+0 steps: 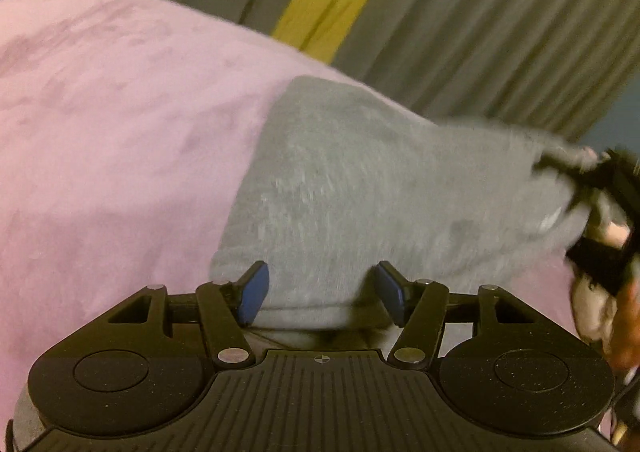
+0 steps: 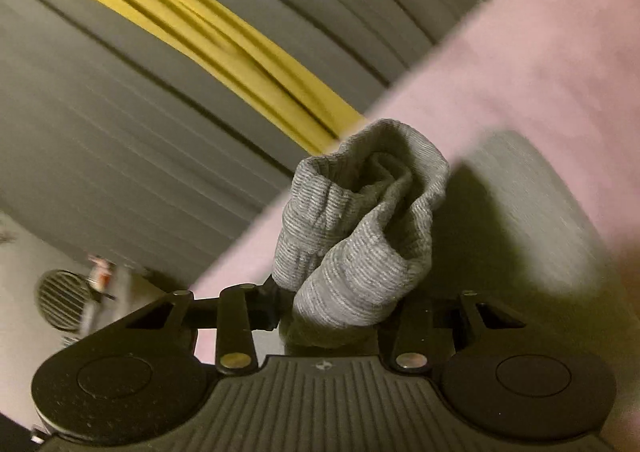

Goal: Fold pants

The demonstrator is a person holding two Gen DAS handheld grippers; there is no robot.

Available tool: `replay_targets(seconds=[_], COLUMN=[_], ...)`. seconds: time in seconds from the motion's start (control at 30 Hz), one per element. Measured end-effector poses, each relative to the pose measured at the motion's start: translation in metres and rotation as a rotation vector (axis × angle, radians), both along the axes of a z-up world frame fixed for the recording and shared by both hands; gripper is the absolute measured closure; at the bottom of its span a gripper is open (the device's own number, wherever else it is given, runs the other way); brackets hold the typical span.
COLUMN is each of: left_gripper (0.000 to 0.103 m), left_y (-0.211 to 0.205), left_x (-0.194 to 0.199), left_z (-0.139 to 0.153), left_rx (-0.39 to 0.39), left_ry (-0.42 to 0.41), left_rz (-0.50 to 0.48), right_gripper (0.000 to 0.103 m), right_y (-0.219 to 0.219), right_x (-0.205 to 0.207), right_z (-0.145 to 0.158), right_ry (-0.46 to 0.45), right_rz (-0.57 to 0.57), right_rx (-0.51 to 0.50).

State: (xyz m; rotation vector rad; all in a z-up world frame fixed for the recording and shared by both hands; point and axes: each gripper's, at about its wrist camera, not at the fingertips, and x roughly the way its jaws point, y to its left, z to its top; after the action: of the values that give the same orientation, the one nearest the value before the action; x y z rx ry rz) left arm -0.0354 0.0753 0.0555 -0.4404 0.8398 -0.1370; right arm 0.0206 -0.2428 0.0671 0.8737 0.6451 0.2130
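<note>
Lying flat on the pink blanket (image 1: pixel 120 124), the grey pants (image 1: pixel 360 188) stretch lengthwise from the left gripper (image 1: pixel 321 290) off toward the right gripper (image 1: pixel 600 208), their long axis slanting across the bed's edge. The left gripper's blue pads (image 1: pixel 253 294) stand spread apart, with the near hem between them but not pinched. At the far end the right gripper is clamped on a bunched ribbed cuff (image 2: pixel 356 232), lifted above the blanket before grey-and-yellow curtains (image 2: pixel 160 64).
</note>
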Motion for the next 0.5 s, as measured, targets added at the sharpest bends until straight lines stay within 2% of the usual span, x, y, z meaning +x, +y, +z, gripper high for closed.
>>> replay_targets(seconds=[0.1,0.17,0.2,0.3,0.33,0.4,0.43,0.5], left_gripper=[0.038,0.038,0.039,0.039,0.039,0.038,0.038,0.038], left_y=[-0.004,-0.003,-0.002,-0.004,-0.007,-0.01,-0.011,-0.011], left_x=[-0.001,-0.001,0.0,0.003,0.006,0.007,0.007,0.008], left_z=[0.001,0.0,-0.001,-0.003,-0.004,-0.004,-0.005,-0.005], left_rx=[0.037,0.025,0.023,0.02,0.029,0.046,0.054,0.055], left_ry=[0.012,0.023,0.033,0.059,0.069,0.081,0.086,0.087], left_rz=[-0.011,-0.004,0.002,-0.017,-0.028,-0.048,-0.051,-0.05], right_gripper=[0.064,0.064,0.064,0.062,0.061,0.057,0.057,0.053], right_y=[-0.002,-0.01,-0.013,-0.023,-0.027,-0.036,-0.041,-0.047], right_x=[-0.017,-0.03,-0.034,-0.033,-0.03,-0.027,-0.03,-0.033], right_z=[0.028,0.028,0.021,-0.016,-0.035,-0.071,-0.083,-0.085], right_ry=[-0.111,-0.159,-0.149,-0.019,0.063,0.235,0.251,0.224], right_rz=[-0.027,-0.047,-0.06,-0.066,-0.059,-0.06,-0.068,-0.08], right_rx=[-0.012,-0.035,-0.065,-0.19,-0.22,-0.201,-0.161,-0.098])
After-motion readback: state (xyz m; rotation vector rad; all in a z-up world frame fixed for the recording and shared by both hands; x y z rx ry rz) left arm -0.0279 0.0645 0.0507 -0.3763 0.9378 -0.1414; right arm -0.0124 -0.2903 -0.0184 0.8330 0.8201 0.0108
